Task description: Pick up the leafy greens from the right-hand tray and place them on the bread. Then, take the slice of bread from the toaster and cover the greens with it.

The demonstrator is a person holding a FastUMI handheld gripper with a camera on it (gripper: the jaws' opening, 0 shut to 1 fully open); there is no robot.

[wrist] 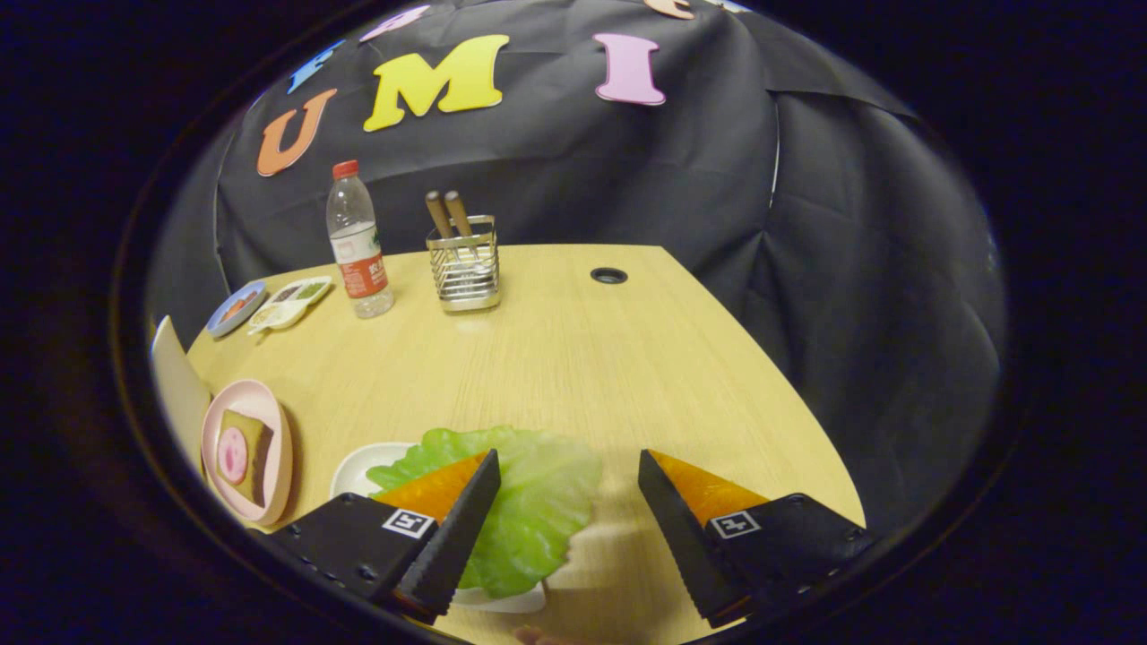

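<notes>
A green lettuce leaf (pixel 529 502) lies on a small white tray (pixel 358 466) on the wooden table (pixel 573 358). My gripper (pixel 566 470) hovers over it, open wide. The left finger covers part of the leaf; the right finger stands over bare table to the leaf's right. Nothing is between the fingers but the leaf's right edge below them. To the left, a pink plate (pixel 246 452) holds a slice of bread (pixel 244 452) with a pink round slice on top. A pale upright object (pixel 176 385) stands just beyond the plate at the table's left edge.
At the back left stand a water bottle (pixel 358 242), a wire holder (pixel 463 264) with two wooden handles, a blue dish (pixel 236 307) and a small divided tray (pixel 291 303). A cable hole (pixel 608 275) sits near the far edge. The table's right edge drops off beyond the right finger.
</notes>
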